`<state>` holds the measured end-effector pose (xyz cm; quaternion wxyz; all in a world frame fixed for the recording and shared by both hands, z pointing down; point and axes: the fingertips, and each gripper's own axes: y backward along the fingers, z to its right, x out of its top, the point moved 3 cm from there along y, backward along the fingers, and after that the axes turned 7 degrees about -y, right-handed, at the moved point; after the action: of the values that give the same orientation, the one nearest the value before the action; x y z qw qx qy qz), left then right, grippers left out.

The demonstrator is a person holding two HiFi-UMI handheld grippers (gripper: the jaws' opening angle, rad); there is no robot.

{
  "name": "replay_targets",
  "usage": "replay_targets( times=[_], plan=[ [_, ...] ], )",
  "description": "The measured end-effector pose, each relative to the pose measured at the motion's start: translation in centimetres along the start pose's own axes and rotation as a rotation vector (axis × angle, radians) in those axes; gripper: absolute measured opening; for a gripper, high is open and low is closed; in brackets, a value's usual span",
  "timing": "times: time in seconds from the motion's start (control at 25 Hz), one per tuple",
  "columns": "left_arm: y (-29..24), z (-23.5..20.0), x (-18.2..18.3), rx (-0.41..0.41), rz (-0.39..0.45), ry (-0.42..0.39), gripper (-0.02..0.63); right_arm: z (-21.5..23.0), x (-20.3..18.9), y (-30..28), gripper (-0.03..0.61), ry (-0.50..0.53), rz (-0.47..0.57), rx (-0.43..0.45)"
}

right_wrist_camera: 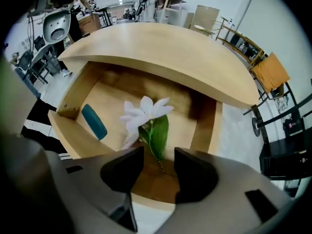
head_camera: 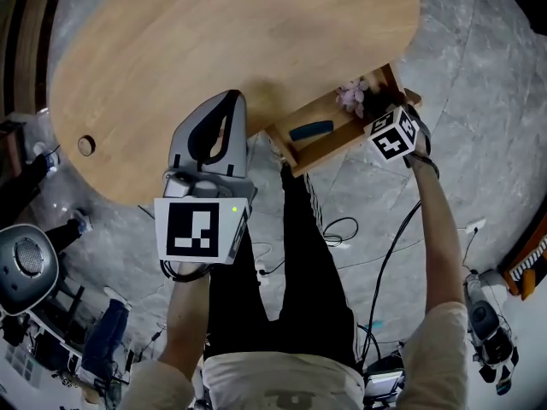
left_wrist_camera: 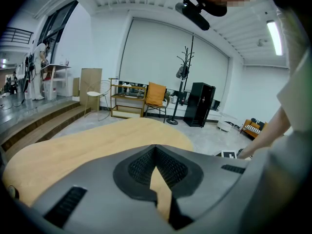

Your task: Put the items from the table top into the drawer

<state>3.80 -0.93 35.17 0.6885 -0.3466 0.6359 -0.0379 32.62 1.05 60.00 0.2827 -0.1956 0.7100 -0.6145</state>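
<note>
The open wooden drawer (head_camera: pixel 338 143) juts out from under the table (head_camera: pixel 214 41) edge. A flat teal item (head_camera: pixel 310 130) lies in it at the left, and an artificial white-pink flower (head_camera: pixel 352 95) at the right. My right gripper (head_camera: pixel 380 114) points down over the flower end. In the right gripper view the flower (right_wrist_camera: pixel 145 113) with its green leaf lies on the drawer floor (right_wrist_camera: pixel 109 99) just beyond the gripper (right_wrist_camera: pixel 158 155); its jaws stand apart and press on nothing. The teal item (right_wrist_camera: pixel 94 122) lies to the left. My left gripper (head_camera: pixel 232 96) hovers over the table's near edge, shut and empty (left_wrist_camera: pixel 156 147).
The table has a round cable hole (head_camera: pixel 85 145) near its left edge. Black cables (head_camera: pixel 342 229) trail over the grey floor beside the person's legs. A grey round device (head_camera: pixel 26 263) stands at the left. Chairs, shelves and a coat rack (left_wrist_camera: pixel 185 72) stand beyond the table.
</note>
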Motion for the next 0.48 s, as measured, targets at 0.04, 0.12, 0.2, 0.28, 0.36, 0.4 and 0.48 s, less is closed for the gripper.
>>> replay_targets(
  times=[0.04, 0.12, 0.2, 0.28, 0.36, 0.4, 0.48],
  plan=[
    [0.1, 0.0, 0.0, 0.000, 0.000, 0.001, 0.006, -0.2, -0.1, 0.0, 0.187, -0.002, -0.002, 0.005],
    [0.3, 0.0, 0.0, 0.000, 0.001, 0.003, 0.006, -0.4, -0.2, 0.2, 0.187, 0.006, -0.007, 0.010],
    [0.6, 0.0, 0.1, 0.003, 0.010, 0.012, 0.006, -0.6, -0.1, 0.5, 0.187, 0.009, -0.005, 0.005],
    [0.9, -0.2, 0.3, 0.010, 0.023, 0.028, 0.006, -0.6, 0.2, 1.0, 0.187, -0.001, 0.011, -0.015],
    [1.3, -0.5, 0.1, 0.016, 0.023, 0.029, 0.006, -0.3, 0.8, 1.7, 0.185, -0.020, 0.041, -0.050],
    [1.5, -0.7, -0.1, 0.018, 0.021, 0.025, 0.006, -0.1, 1.4, 2.3, 0.179, -0.037, 0.064, -0.072],
    [2.2, -1.0, 0.0, 0.025, 0.025, 0.025, 0.006, 0.5, 3.0, 3.9, 0.097, -0.091, 0.129, -0.121]
  ],
)
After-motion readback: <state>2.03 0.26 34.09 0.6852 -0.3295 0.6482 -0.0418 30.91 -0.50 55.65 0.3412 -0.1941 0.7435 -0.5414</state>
